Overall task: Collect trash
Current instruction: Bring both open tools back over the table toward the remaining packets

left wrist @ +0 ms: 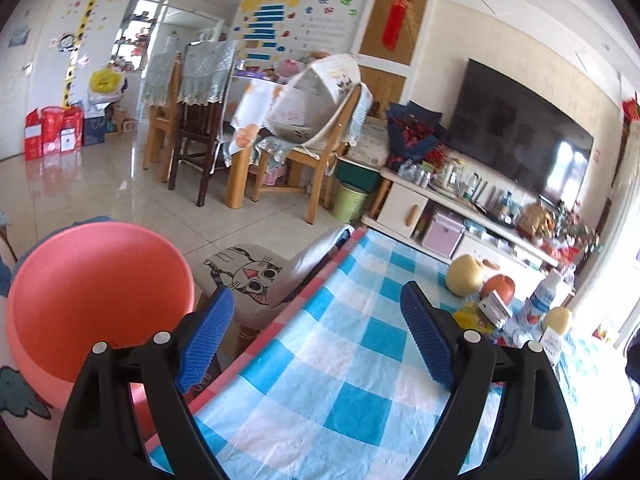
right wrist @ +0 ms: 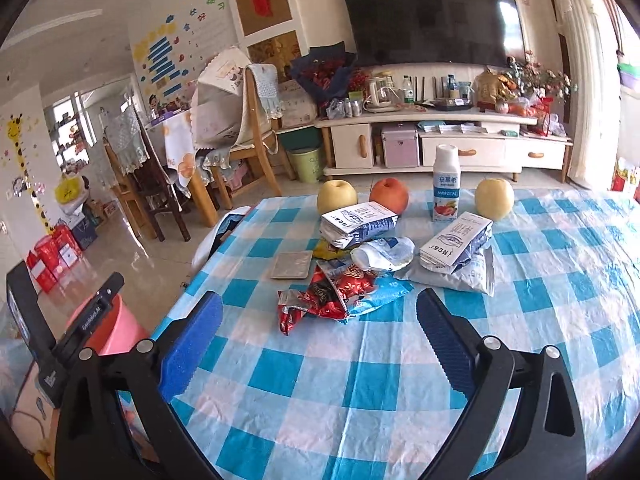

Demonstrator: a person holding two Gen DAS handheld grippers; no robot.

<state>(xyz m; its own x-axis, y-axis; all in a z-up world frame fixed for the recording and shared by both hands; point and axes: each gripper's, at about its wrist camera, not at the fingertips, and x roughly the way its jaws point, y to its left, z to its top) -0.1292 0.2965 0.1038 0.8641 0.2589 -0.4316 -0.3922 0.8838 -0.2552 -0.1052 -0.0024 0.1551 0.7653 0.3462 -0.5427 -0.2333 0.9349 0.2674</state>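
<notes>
A heap of trash lies mid-table in the right wrist view: a red snack wrapper (right wrist: 320, 296), a blue wrapper (right wrist: 380, 294), two crushed milk cartons (right wrist: 358, 222) (right wrist: 456, 242), a crumpled white pouch (right wrist: 384, 254), a grey bag (right wrist: 452, 276) and a grey square packet (right wrist: 291, 265). My right gripper (right wrist: 320, 332) is open and empty, just short of the red wrapper. My left gripper (left wrist: 318, 332) is open and empty over the table's left edge, beside the pink bin (left wrist: 96, 296). The bin (right wrist: 110, 328) also shows at the left of the right wrist view.
The table has a blue checked cloth (right wrist: 360, 380). Two yellow apples (right wrist: 337, 196) (right wrist: 494, 198), a red apple (right wrist: 389, 196) and an upright yogurt bottle (right wrist: 446, 184) stand behind the trash. A cat-print stool (left wrist: 248, 276) stands by the table. Dining chairs and a TV cabinet lie beyond.
</notes>
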